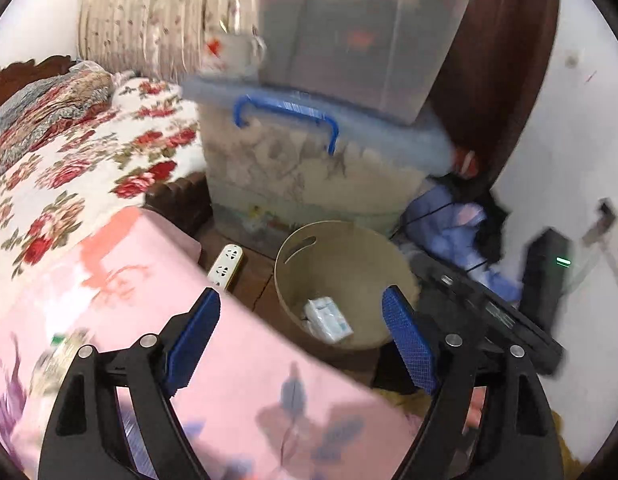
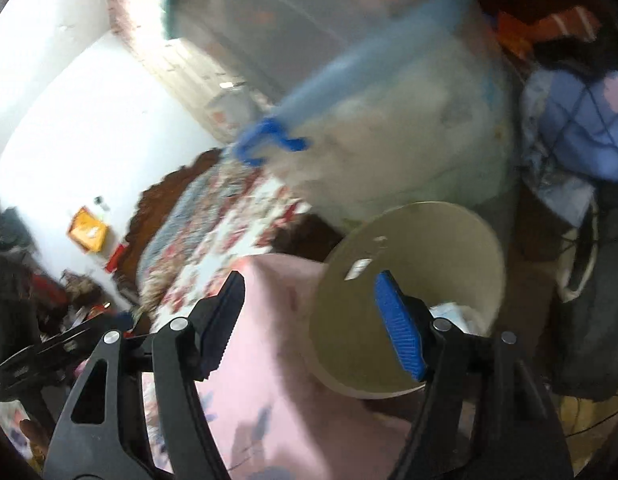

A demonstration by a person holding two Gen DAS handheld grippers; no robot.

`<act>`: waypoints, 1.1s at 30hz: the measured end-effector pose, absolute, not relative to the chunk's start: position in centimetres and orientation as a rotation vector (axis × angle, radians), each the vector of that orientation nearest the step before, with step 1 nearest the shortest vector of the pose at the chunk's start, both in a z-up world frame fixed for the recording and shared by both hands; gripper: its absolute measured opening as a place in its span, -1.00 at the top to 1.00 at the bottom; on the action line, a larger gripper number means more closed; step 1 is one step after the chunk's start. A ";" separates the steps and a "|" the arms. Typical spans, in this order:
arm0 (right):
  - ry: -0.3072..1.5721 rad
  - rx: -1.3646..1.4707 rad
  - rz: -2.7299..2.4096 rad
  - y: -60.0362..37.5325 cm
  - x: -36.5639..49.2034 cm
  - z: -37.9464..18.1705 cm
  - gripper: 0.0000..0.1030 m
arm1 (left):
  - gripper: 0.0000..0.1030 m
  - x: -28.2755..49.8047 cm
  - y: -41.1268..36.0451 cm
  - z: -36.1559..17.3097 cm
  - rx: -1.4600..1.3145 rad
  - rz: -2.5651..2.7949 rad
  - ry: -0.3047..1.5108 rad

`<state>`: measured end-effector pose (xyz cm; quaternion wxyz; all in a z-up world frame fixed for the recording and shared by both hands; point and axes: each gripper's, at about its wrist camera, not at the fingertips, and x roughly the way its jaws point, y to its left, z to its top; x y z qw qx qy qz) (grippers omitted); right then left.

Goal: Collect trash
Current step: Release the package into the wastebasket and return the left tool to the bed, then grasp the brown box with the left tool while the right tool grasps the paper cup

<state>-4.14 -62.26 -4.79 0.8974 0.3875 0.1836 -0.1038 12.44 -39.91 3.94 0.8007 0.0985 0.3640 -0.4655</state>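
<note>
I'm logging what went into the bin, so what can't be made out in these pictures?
- Left wrist view: print on the white packet in the bin, blurred and too small.
- Right wrist view: bin bottom, hidden behind the right claw.
- Both views: stacked boxes' contents, cloudy and blurred.

Smeared by motion blur in both views: stacked storage boxes [image 1: 349,60], lettering unreadable. Hidden in part behind the bin [image 1: 341,280] wall: the white packet [image 1: 327,318], print too small to read. In the right wrist view, only a pale corner of the contents visible past the right tongs [image 2: 309,320]. Cut off by the lower edge: pink blanket [image 1: 229,380], tong arms. Half covered by that blanket: power strip [image 1: 228,264]. Too blurred to identify: orange object [image 2: 87,230] against the wall, dark clutter at left edge.
</note>
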 end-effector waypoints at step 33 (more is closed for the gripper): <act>0.824 0.225 0.472 -13.5 1.5 -3.3 -0.08 | -0.54 11.3 8.0 -6.3 -0.047 -0.159 0.956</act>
